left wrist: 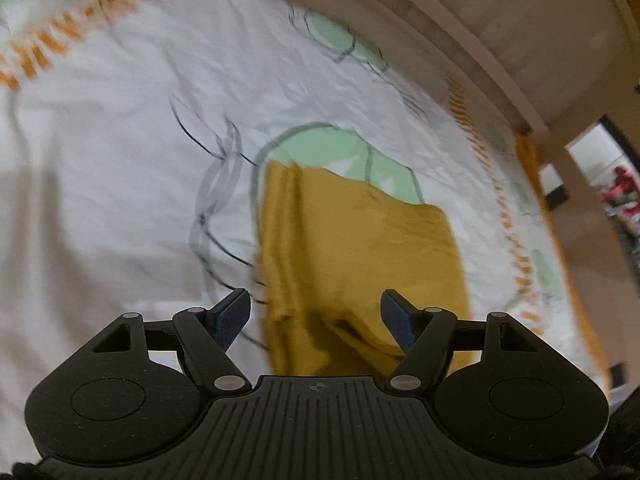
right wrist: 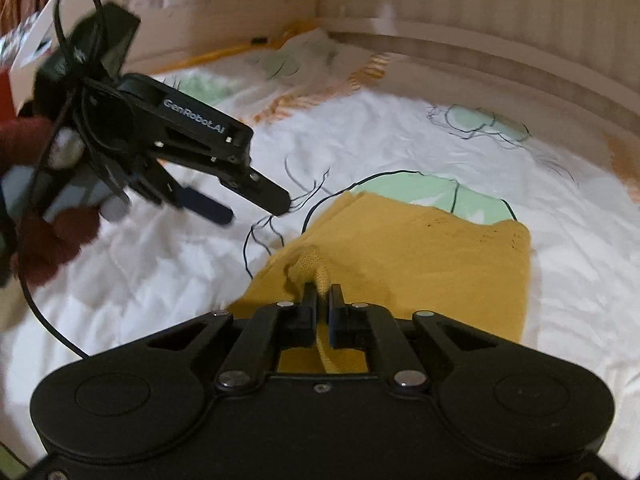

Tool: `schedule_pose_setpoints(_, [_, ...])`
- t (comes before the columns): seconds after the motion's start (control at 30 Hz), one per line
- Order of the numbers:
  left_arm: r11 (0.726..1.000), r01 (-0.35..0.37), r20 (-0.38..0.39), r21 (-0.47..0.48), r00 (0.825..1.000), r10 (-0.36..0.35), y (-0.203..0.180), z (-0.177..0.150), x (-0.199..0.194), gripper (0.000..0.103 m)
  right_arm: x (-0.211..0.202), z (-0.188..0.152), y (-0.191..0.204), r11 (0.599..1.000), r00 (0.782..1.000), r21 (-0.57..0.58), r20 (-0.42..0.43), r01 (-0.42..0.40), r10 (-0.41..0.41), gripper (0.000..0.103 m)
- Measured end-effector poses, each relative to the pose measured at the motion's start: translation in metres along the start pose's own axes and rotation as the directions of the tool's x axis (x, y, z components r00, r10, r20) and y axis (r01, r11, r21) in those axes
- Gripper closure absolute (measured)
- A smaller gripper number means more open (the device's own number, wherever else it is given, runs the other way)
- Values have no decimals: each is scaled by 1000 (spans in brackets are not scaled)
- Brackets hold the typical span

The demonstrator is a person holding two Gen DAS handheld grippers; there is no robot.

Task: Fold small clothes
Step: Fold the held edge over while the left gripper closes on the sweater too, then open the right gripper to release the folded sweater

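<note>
On a white bedsheet (right wrist: 400,128) printed with green shapes and orange stripes, lies a mustard cloth (right wrist: 420,248), folded and flat, its far edge overlapping one green shape at about 12 o'clock from the cloth's middle. Seen from the right wrist: right gripper (right wrist: 323,294) with fingers drawn together, clamped on a raised pinch of the cloth at its near edge, the bunched fabric running back between the two fingers toward the camera. Up at 10 o'clock from that pinch, hovers the left gripper (right wrist: 256,204), held above the sheet off the cloth's left side, touching nothing, fingers spread, one blue pad (right wrist: 208,204) showing below the black upper finger. Held by a hand in a dark red sleeve (right wrist: 52,236), with a black cable (right wrist: 36,304) trailing down toward 7 o'clock. Seen from the left wrist: same gripper (left wrist: 316,310) with fingers wide apart and nothing between them, the cloth (left wrist: 352,248) spread below and ahead, reaching from 6 o'clock up toward 12 o'clock. Beyond the sheet at 12 to 2 o'clock, stands a pale panelled headboard (right wrist: 480,8). Both views slightly smeared with blur.
</note>
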State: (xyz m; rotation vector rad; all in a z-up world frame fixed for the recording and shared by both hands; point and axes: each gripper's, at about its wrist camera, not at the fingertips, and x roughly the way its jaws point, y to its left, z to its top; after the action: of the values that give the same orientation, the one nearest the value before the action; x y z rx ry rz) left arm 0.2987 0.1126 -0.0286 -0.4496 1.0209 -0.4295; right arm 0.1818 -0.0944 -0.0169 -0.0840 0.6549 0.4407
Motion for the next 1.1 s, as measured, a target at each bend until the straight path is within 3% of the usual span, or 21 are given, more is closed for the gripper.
schedule_pose_setpoints(0.1, [998,53,-61,-46,997,-55,-2,5,18,33,-5,-2,-2,1000,1000,23,11,-4,4,93])
schedule_pose_setpoints(0.27, [997,46,-121,-56,991,-52,-10,9,42,33,-9,-2,-3,999,999,46,26,-20,19,93])
schedule_pose_setpoints(0.47, [996,62,-92,-71,993,-68,-19,14,42,33,-10,-2,-9,998,999,56,32,-30,28,93])
schedule_pose_setpoints(0.63, [998,14,-140,-66,990,-23,-19,17,59,33,-10,-4,-9,997,999,61,31,-37,35,93])
schedule_pose_setpoints(0.83, [989,70,-165,-128,982,-91,-12,26,82,34,-7,-6,-11,997,999,60,20,-41,40,93])
schedule_pose_setpoints(0.9, [991,56,-148,-122,986,-74,-12,28,87,60,-6,-7,-11,997,999,61,16,-41,40,93])
schedule_pose_setpoints(0.93, [995,25,-129,-101,991,-38,-14,27,86,92,-5,-7,-10,997,999,59,14,-39,38,93])
schedule_pose_setpoints(1.0, [1000,-13,-116,-18,993,11,-22,27,81,91,-5,-8,-9,998,999,58,13,-36,36,93])
schedule_pose_setpoints(1.1, [996,-4,-68,86,998,10,-35,26,58,91,-10,-6,-5,997,998,66,32,-46,44,93])
